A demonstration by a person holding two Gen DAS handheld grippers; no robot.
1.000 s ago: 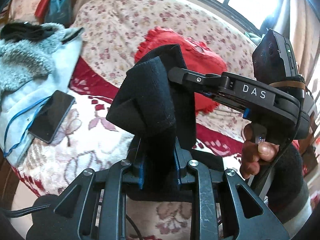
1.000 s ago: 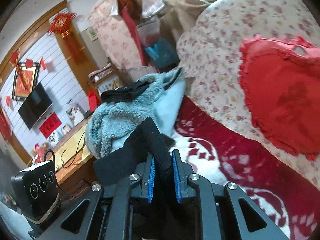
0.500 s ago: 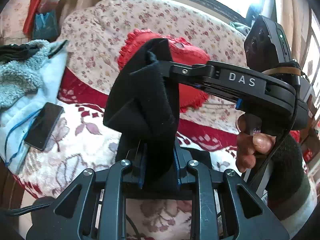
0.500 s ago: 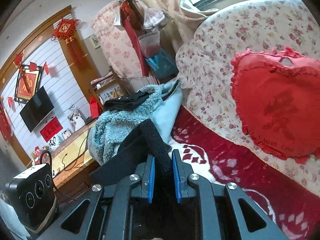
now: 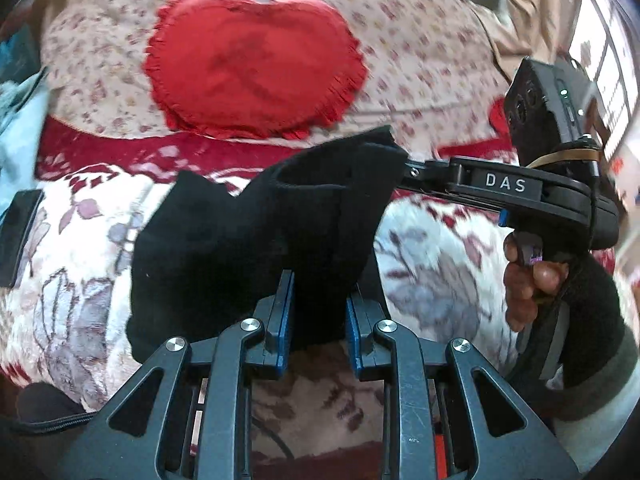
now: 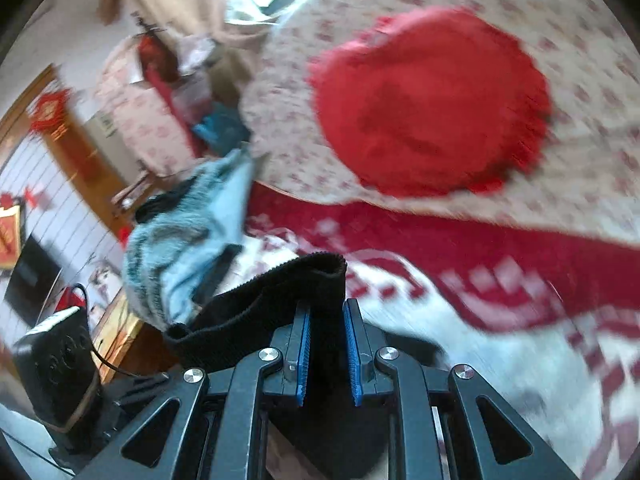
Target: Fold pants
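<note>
Black pants hang bunched between both grippers above a floral sofa seat. My left gripper is shut on a thick fold of the black cloth. My right gripper is shut on the ribbed waistband of the pants. In the left wrist view the right gripper comes in from the right, its tips buried in the far end of the cloth. The lower part of the pants is hidden behind the left gripper's body.
A red heart-shaped cushion leans on the floral sofa back. A light blue fleecy garment lies at the left end, with a dark phone beside it. A wooden cabinet stands past the sofa's left end.
Both grippers have swung down and toward the sofa seat with the pants. The cloth, held upright before, now stretches lower and more sideways between them. Both views are motion-blurred.
</note>
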